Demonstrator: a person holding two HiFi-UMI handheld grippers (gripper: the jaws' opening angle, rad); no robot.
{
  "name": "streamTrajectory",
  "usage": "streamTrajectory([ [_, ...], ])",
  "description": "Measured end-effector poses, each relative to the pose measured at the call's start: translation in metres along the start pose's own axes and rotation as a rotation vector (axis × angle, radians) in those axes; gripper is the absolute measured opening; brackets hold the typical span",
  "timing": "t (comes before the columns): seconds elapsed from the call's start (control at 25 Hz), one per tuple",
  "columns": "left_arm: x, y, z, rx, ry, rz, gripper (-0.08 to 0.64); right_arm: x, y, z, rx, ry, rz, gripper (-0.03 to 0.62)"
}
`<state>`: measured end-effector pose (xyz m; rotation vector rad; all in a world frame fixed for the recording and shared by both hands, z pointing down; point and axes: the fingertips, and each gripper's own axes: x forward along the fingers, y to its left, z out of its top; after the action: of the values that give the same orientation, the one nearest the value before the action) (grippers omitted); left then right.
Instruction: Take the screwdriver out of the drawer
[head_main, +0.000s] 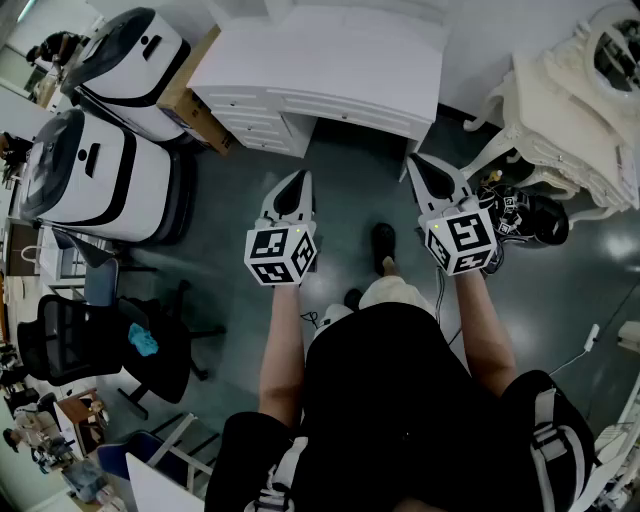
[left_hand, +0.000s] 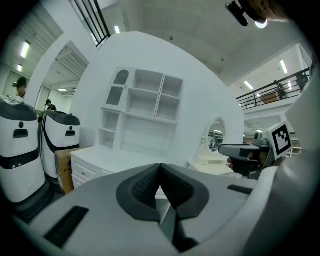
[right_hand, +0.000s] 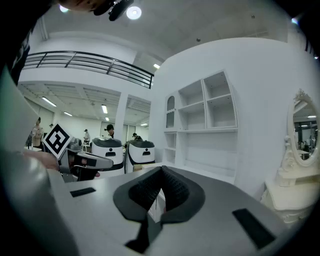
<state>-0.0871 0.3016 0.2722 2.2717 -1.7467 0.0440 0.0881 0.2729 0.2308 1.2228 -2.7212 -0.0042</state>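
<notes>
A dark glossy floor (head_main: 350, 190) carries a white desk (head_main: 330, 60) with drawers, a cardboard box (head_main: 190, 90) just beside it, two white-and-black machines (head_main: 95, 175), a black office chair (head_main: 100, 345) and a cream dressing table (head_main: 570, 120).

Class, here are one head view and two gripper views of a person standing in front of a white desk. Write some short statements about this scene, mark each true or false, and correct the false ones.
1. The left gripper and the right gripper both have their jaws together, with nothing between them. True.
2. The right gripper grips a drawer handle. False: it hangs over the floor, short of the white desk, touching nothing.
3. The desk's drawers all look pushed in. True.
4. In the head view, the cardboard box stands at the desk's right. False: it stands at the desk's left, beside the white-and-black machines.
</notes>
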Motion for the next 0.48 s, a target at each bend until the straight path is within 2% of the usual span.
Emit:
streamTrajectory([
  [0.16,-0.008,-0.008,0.001,-0.009,-0.009,-0.03,0.024,-0.012,0.007,0.003,-0.004,-0.006,0.0,0.014],
  [0.48,-0.006,-0.012,0.003,-0.004,0.001,-0.04,0.024,-0.014,0.008,0.013,-0.013,-0.026,-0.004,0.014],
])
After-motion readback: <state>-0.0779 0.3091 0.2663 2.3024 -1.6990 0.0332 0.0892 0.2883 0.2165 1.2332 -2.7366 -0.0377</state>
